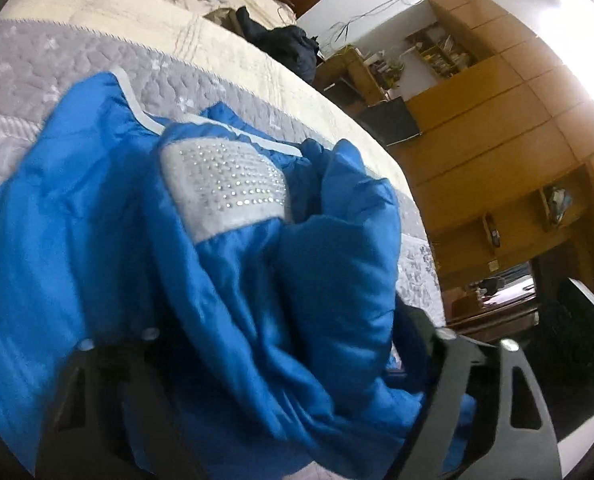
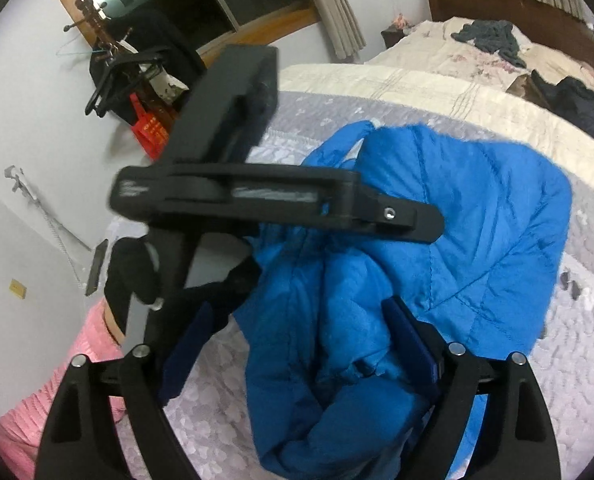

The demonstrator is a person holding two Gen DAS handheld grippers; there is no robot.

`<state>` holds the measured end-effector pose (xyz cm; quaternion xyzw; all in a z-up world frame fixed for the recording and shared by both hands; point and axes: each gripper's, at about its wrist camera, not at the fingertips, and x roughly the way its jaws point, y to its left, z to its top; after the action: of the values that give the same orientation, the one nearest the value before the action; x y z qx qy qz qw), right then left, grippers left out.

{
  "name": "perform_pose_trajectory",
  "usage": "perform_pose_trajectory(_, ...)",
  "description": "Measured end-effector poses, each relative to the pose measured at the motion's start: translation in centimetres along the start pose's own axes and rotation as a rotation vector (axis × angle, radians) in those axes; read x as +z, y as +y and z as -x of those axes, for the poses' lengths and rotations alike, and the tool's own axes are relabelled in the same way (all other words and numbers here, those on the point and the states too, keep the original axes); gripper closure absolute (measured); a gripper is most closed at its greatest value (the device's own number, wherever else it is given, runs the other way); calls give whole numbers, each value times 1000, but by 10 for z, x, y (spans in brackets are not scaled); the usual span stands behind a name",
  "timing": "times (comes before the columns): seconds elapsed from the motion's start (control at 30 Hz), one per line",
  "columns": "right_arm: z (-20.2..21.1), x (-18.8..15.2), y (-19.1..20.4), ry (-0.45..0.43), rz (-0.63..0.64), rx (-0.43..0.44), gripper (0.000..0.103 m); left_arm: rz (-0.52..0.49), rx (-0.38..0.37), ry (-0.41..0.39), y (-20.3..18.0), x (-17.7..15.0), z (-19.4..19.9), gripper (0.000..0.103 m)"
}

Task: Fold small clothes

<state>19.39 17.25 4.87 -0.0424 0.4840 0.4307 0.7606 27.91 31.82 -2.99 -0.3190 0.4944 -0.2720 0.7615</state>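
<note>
Both hand-held grippers, left (image 1: 281, 360) and right (image 2: 297, 344), gape, seemingly around the blue jacket (image 2: 457, 216).

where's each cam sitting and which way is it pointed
Left wrist: on the left tool, looking along its fingers across the blue jacket toward wooden cabinets.
Right wrist: on the right tool, facing the headboard; the left tool crosses its view.
Shared: jacket, bed, dark clothes.

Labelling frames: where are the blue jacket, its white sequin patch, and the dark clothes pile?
blue jacket (image 2: 477, 208), right wrist view, quilted back panel.
white sequin patch (image 1: 229, 184), left wrist view, patch centre.
dark clothes pile (image 2: 577, 108), right wrist view, pile middle.
</note>
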Motion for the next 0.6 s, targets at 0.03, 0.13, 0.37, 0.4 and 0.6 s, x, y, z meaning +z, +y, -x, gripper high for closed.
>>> perform_pose_trajectory(0.03, 5, -1, 0, -12, 3, -8, 16, 11, -6, 1, 2, 1, -3, 39)
perform_pose_trajectory(0.13, 18, -2, -4, -40, -18, 3, 16, 16, -15, 2, 4, 2, -10, 55)
perform_pose_trajectory(0.37, 57, -9, -25, -120, -97, 17, 16, 31, -23, -21, 8, 2, -10, 70)
perform_pose_trajectory(0.4, 63, -11, -33, -132, -123, 12, 16, 34, -32, -25, 9, 2, -9, 72)
perform_pose_trajectory(0.6, 79, -28, -80, -168, -263, -1, 16, 0, -72, -66, 3, -10, 10, 81)
